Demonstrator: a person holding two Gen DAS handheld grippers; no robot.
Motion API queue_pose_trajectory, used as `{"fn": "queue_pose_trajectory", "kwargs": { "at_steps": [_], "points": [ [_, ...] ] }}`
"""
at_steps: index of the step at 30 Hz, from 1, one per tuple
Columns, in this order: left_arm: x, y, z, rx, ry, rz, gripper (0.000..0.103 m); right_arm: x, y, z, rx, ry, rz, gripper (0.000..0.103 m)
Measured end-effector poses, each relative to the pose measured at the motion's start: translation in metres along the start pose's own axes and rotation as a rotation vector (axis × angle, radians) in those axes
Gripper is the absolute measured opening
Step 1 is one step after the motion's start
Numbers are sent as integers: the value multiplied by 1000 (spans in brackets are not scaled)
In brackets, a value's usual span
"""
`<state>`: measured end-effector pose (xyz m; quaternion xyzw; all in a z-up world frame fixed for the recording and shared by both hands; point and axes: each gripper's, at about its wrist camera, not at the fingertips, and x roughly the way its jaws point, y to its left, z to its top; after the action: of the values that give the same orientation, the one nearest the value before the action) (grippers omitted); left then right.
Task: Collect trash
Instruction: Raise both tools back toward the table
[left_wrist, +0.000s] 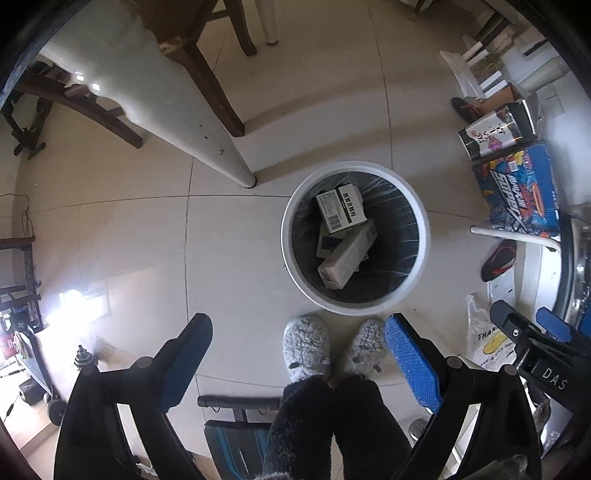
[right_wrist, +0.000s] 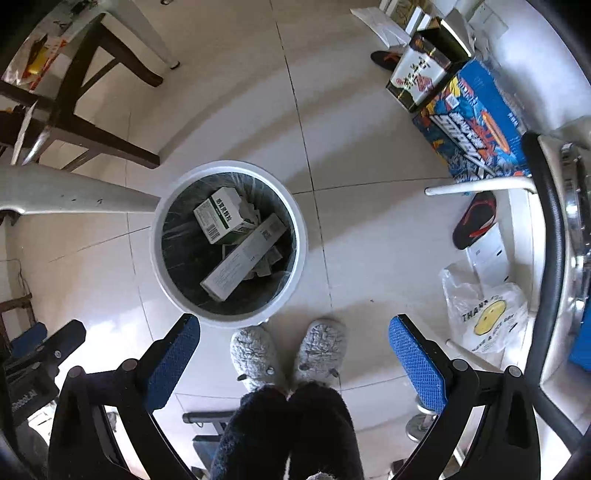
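Both the left gripper (left_wrist: 298, 350) and right gripper (right_wrist: 294, 347) hang released and empty above the floor, near the white bin (left_wrist: 291, 254) holding cardboard boxes (left_wrist: 341, 208), grey slippers (left_wrist: 306, 349) just beside it.

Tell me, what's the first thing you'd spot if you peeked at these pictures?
The round white trash bin on the tiled floor stands out, with white cardboard boxes lying inside its dark liner. Right below it are the person's fuzzy grey slippers, toes nearly at the rim. Off to the right, a bright blue toy box lies by the wall, and both grippers hang open and empty.
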<state>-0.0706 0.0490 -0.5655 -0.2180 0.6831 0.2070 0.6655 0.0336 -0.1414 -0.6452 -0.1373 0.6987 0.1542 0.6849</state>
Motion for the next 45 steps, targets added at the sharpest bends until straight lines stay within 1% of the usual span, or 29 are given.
{"fn": "queue_pose_trajectory", "kwargs": {
  "at_steps": [5,11,18,20,24,30,33,36,37,40,42,43,44,45],
  "points": [
    [-36,-4,-15,-2,-13,-6,96,-37,0,-11,-17,-17,0,103],
    [-90,-3,-35,1,-24,-18,96,-99,0,-29,-29,-47,9,103],
    [-159,-1,-60,16,-30,-36,96,-197,3,-56,-35,-82,32,103],
    [-182,0,-66,18,-36,-47,96,-218,4,-63,-40,-90,34,103],
    [-215,3,-73,27,-60,-58,96,-270,10,-80,-50,-108,41,103],
    [-263,12,-77,35,-120,-81,96,-325,19,-94,-46,-131,43,103],
    [-282,13,-70,52,-164,-73,96,-349,25,-92,-33,-153,68,103],
    [-306,11,-53,63,-215,-52,96,-369,26,-81,7,-174,108,103],
    [-316,8,-41,67,-237,-44,103,-377,26,-73,27,-180,124,103],
    [-338,2,-15,79,-304,-18,103,-400,18,-46,83,-204,170,103],
    [-353,-9,13,87,-349,0,103,-418,10,-22,106,-238,181,103],
    [-358,-10,22,85,-360,3,103,-425,7,-12,115,-251,182,103],
    [-363,-17,38,84,-373,5,103,-431,3,-1,126,-262,186,103],
    [-365,-20,49,85,-377,6,103,-440,-6,17,146,-279,190,103]
  ]
}}
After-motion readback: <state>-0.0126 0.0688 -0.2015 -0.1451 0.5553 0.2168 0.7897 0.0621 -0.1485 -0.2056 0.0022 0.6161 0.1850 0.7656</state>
